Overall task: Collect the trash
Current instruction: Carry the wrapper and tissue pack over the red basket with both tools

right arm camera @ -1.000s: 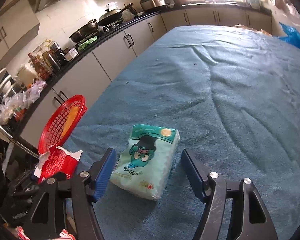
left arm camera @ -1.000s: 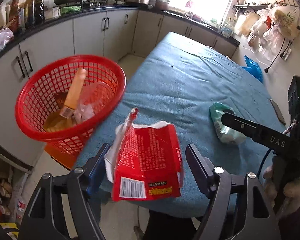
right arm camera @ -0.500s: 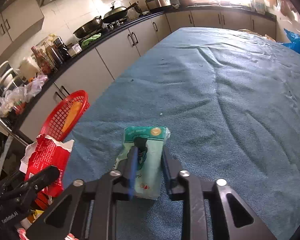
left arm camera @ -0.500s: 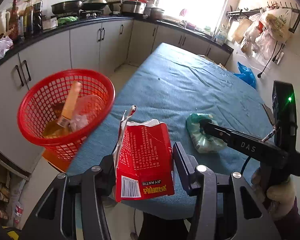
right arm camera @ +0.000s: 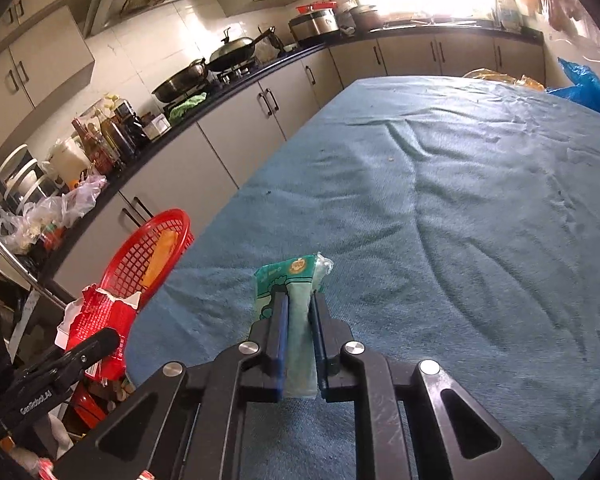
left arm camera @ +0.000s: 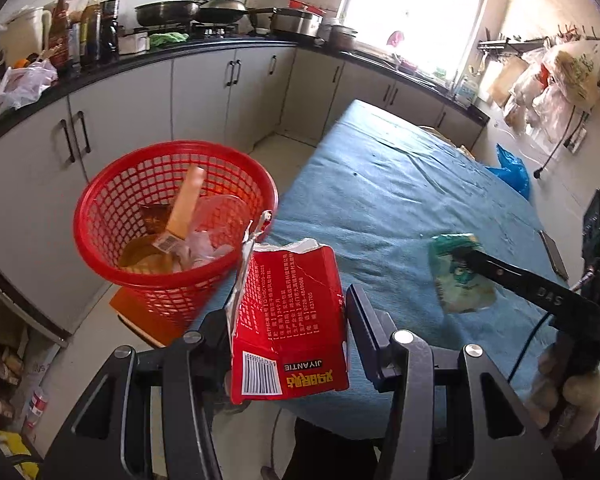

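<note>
My left gripper (left arm camera: 288, 312) is shut on a torn red snack box (left arm camera: 290, 320), holding it above the near corner of the blue-covered table (left arm camera: 400, 200). To its left, a red mesh basket (left arm camera: 172, 216) stands on the floor beside the table with several pieces of trash in it. My right gripper (right arm camera: 299, 308) is shut on a green tissue packet (right arm camera: 296, 280), squeezed flat and lifted off the cloth. That packet (left arm camera: 458, 276) also shows in the left wrist view, in the right gripper's black fingers. The red box (right arm camera: 96, 324) and the basket (right arm camera: 152, 256) appear at the lower left of the right wrist view.
Grey kitchen cabinets (left arm camera: 204, 92) with a dark counter run along the left, crowded with bottles, pans and plastic bags. A blue plastic bag (left arm camera: 510, 168) lies past the table's far right side. A flat dark object (left arm camera: 554, 254) rests near the table's right edge. A gloved hand (left arm camera: 572, 396) holds the right gripper.
Both grippers closed on their items: the left on the red box, the right on the green packet. Both items then rose off the table.
</note>
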Available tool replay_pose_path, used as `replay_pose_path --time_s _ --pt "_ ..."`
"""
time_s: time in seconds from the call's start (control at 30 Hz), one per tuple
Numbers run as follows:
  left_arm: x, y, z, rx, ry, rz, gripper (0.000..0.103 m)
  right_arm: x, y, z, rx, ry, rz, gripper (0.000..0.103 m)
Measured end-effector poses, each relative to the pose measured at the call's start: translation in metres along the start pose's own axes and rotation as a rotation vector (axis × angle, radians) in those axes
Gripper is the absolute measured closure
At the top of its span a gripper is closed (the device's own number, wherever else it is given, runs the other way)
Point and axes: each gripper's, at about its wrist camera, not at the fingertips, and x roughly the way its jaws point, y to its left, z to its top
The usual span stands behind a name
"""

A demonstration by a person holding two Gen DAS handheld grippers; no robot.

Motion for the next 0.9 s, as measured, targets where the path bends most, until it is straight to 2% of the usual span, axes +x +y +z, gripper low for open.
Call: replay_pose_path --time_s 0.9 --pt "-0.032 0.024 0.007 0.003 -0.070 0.172 0.054 -0.022 0.030 0.005 -0.070 -0.038 0.030 0.091"
